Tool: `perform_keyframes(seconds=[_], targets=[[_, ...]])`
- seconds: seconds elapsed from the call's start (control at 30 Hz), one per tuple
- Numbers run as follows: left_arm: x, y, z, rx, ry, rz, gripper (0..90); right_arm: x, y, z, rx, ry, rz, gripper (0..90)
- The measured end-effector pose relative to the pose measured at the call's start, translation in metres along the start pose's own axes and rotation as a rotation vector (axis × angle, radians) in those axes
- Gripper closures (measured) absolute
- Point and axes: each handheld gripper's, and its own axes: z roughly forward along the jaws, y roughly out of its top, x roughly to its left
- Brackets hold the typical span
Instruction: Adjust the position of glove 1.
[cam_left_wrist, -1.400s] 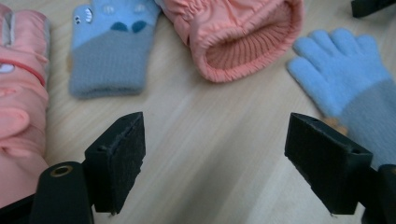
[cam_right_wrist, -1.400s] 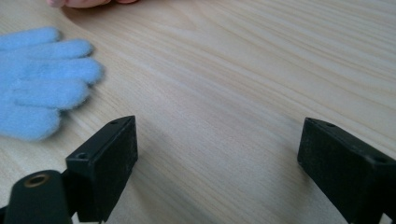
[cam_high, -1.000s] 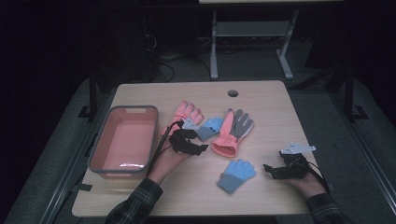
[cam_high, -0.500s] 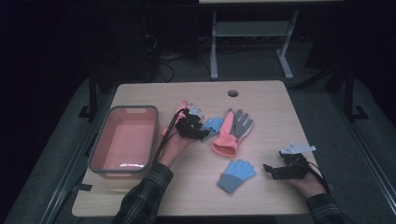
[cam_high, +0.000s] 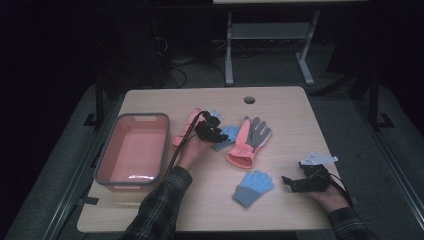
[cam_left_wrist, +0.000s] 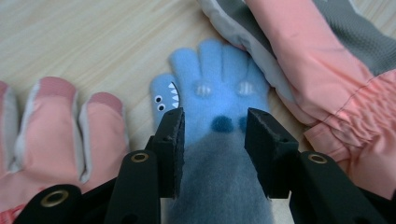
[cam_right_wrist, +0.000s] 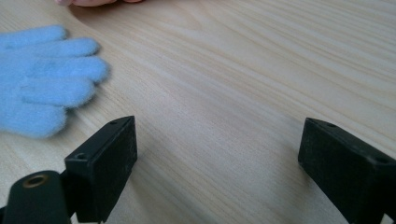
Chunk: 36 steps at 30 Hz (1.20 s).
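My left gripper (cam_high: 216, 131) (cam_left_wrist: 215, 123) is open, its jaws on either side of a light blue glove with a shark face and a grey cuff (cam_left_wrist: 219, 88) (cam_high: 228, 134). This glove lies flat, not pinched. A pink glove (cam_high: 186, 127) (cam_left_wrist: 46, 121) lies to its left, and a larger pink and grey glove (cam_high: 249, 140) (cam_left_wrist: 322, 56) overlaps its right side. Near the table's front right, my right gripper (cam_high: 289, 183) (cam_right_wrist: 219, 140) rests open and wide with bare wood between its jaws. A fuzzy blue glove (cam_high: 253, 187) (cam_right_wrist: 42, 70) lies just to its left.
A pink tub with a grey rim (cam_high: 165, 145) stands empty at the table's left. A round cable hole (cam_high: 249, 100) sits near the far edge. Bare wood (cam_high: 295, 130) lies at the right and far side.
My left gripper has moved forward, away from the person, and now straddles the shark-face glove. The right gripper and the gloves have stayed put.
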Motion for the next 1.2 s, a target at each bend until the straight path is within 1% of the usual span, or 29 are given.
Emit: perform_keyframes(seconds=[0.07,0.1,0.13,0.17,0.2,0.23,0.27,0.3,0.33,0.37,0.53,0.6,0.63,0.7,0.73,0.77,0.8,0.83,0.87,0.9,0.93,0.97,1.0,1.03,1.07,1.13,1.17,1.2], targets=[[-0.001,-0.001,0.005,0.02,0.002,-0.001,61.6,0.0,0.0,0.0,0.0,0.0,0.0,11.1],[-0.003,-0.001,0.008,0.044,0.011,0.015,63.0,0.0,0.0,0.0,0.0,0.0,0.0,11.1],[-0.003,-0.001,0.008,0.044,0.011,0.015,65.3,0.0,0.0,0.0,0.0,0.0,0.0,11.1],[-0.004,-0.002,0.009,0.047,0.02,0.019,68.1,0.0,0.0,0.0,0.0,0.0,0.0,11.1],[-0.005,-0.001,0.009,0.057,0.023,0.028,68.1,0.0,0.0,0.0,0.0,0.0,0.0,11.1],[-0.006,-0.001,0.01,0.056,0.029,0.026,70.5,0.0,0.0,0.0,0.0,0.0,0.0,11.1],[-0.007,-0.001,0.011,0.055,0.027,0.017,79.1,0.0,0.0,0.0,0.0,0.0,0.0,11.1],[-0.007,-0.001,0.011,0.055,0.027,0.017,81.5,0.0,0.0,0.0,0.0,0.0,0.0,11.1],[-0.007,-0.001,0.011,0.063,0.028,0.023,81.5,0.0,0.0,0.0,0.0,0.0,0.0,11.1],[-0.007,0.0,0.011,0.06,0.028,0.006,86.1,0.0,0.0,0.0,0.0,0.0,0.0,11.1],[-0.005,0.002,0.005,0.053,0.016,-0.005,88.1,0.0,0.0,0.0,0.0,0.0,0.0,11.1],[-0.004,0.004,-0.001,0.044,0.001,-0.006,88.2,0.0,0.0,0.0,0.0,0.0,-0.001,11.0],[-0.003,0.005,-0.006,0.033,-0.009,-0.024,88.2,0.0,0.0,0.0,0.001,0.0,0.0,10.8],[-0.002,0.006,-0.014,0.031,0.004,-0.016,88.4,0.001,0.0,0.0,0.0,0.0,-0.002,10.4],[0.0,0.006,-0.021,0.025,0.007,-0.022,88.4,0.001,0.002,-0.001,0.007,0.016,0.016,14.1],[0.001,0.006,-0.025,0.022,0.007,-0.027,88.4,0.001,0.003,-0.002,0.01,0.024,0.023,14.6],[0.001,0.006,-0.025,0.022,0.007,-0.027,88.4,0.001,0.004,-0.002,0.016,0.041,0.041,15.0],[0.001,0.006,-0.029,0.015,0.008,-0.028,88.4,0.001,0.004,-0.002,0.016,0.041,0.041,15.0],[0.002,0.006,-0.033,0.011,0.01,-0.031,88.4,0.001,0.005,-0.002,0.016,0.05,0.048,20.9],[0.001,0.005,-0.037,0.004,0.008,-0.034,88.4,0.004,0.005,-0.004,0.012,0.054,0.034,29.4],[0.001,0.005,-0.041,-0.004,0.001,-0.039,88.4,0.006,0.006,-0.005,0.008,0.061,0.02,36.0],[0.0,0.004,-0.045,-0.012,-0.005,-0.047,88.4,0.007,0.007,-0.006,0.01,0.078,0.01,46.0],[-0.001,0.003,-0.048,-0.019,-0.008,-0.049,88.4,0.01,0.008,-0.007,0.01,0.101,0.01,55.9],[-0.003,0.002,-0.052,-0.03,-0.014,-0.05,88.4,0.011,0.009,-0.009,0.006,0.116,-0.004,63.2],[-0.005,0.0,-0.058,-0.039,-0.018,-0.046,88.4,0.016,0.012,-0.012,0.004,0.174,-0.016,76.4],[-0.008,-0.003,-0.064,-0.052,-0.015,-0.051,88.4,0.022,0.014,-0.013,-0.006,0.231,-0.039,86.4],[-0.008,-0.003,-0.064,-0.052,-0.015,-0.051,88.4,0.026,0.015,-0.013,-0.003,0.256,-0.06,89.5],[-0.009,-0.006,-0.069,-0.074,-0.017,-0.059,88.4,0.03,0.015,-0.012,0.0,0.28,-0.071,90.0]])
